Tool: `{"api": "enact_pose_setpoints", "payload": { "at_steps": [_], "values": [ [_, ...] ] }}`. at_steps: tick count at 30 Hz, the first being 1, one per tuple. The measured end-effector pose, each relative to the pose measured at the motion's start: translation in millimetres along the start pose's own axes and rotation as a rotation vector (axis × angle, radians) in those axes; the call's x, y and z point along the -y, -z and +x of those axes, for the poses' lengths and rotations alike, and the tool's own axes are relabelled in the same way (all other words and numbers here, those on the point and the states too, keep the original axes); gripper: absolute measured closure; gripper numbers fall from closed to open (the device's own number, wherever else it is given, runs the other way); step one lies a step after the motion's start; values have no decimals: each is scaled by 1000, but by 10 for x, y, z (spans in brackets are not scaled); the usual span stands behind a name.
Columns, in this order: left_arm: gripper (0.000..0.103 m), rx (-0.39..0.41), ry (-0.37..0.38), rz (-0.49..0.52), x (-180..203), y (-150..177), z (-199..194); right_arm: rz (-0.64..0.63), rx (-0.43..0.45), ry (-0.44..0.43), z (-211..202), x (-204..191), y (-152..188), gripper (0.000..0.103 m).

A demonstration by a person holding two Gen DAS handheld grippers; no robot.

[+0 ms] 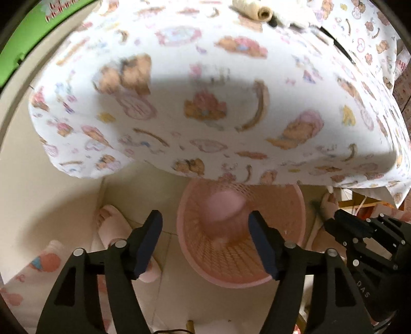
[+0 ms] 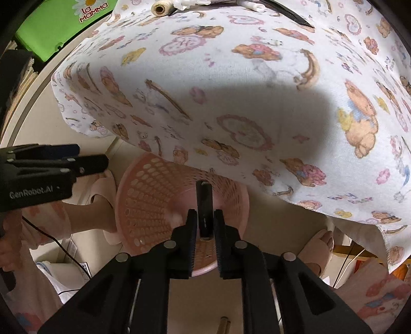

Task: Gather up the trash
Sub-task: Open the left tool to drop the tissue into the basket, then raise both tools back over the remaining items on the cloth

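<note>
The right claw [image 2: 204,239] squeezes a dark flat stick [image 2: 204,205] over the pink basket [image 2: 143,195] on the floor. The basket's far rim hides under the bench cloth's [image 2: 231,102] hanging edge. The left claw [image 1: 205,244] is wide open, holding nothing, above the basket's open mouth.

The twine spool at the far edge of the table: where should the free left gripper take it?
The spool lies on its side, its hollow core end facing the camera. I'd bring the open left gripper down from above and close across the round wound body, not the ends. It sits small and far, beside white clutter, so approach on its left side.
</note>
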State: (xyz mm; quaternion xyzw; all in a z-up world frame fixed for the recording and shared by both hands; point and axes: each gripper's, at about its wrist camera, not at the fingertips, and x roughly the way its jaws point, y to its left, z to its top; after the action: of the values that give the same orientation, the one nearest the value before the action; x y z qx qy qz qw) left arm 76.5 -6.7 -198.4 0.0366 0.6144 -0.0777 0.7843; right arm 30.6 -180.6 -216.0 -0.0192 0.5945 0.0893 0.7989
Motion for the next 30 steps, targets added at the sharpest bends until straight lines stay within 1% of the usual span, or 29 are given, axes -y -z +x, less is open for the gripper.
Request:
{"api": "enact_pose_setpoints", "payload": {
  "at_steps": [1, 3, 4, 5, 6, 9, 12, 16, 19, 24, 27, 30],
  "values": [
    [32, 15, -9, 3, 1, 5, -31, -3, 5, 4, -19, -9, 10, 80],
    [30, 55, -24, 4, -2, -1, -126, -8, 19, 13, -80, -22, 24, 67],
    [26, 76, -32, 2, 2, -6, -177, -9, 30, 18, -107, -25, 21, 63],
    [22, 96, -41, -1, -10, -4, -221, -10, 42, 21, -135, -26, 15, 56],
    [21, 117, -50, -5, -19, -5, -271, -8, 50, 25, -163, -26, 17, 51],
    [20, 183, -54, -16, -57, -12, -436, -3, 83, 44, -247, -7, 0, 41],
    [14, 250, -68, -23, -97, -38, -611, -3, 118, 71, -339, 10, -27, 32],
    [6, 360, -117, -1, -60, -31, -846, -20, 180, 105, -546, -1, -65, 31],
    [1, 445, -125, -1, -103, -28, -1062, -15, 253, 100, -754, 0, -77, 23],
    [1, 527, -109, -10, -46, -44, -1278, -8, 369, 110, -1094, 12, -104, 18],
    [1, 572, -87, -20, -34, -41, -1394, -7, 413, 128, -1208, 26, -113, 17],
    [1, 621, -92, -11, 28, -28, -1463, 9, 437, 136, -1269, 83, -114, 17]
  ]
}}
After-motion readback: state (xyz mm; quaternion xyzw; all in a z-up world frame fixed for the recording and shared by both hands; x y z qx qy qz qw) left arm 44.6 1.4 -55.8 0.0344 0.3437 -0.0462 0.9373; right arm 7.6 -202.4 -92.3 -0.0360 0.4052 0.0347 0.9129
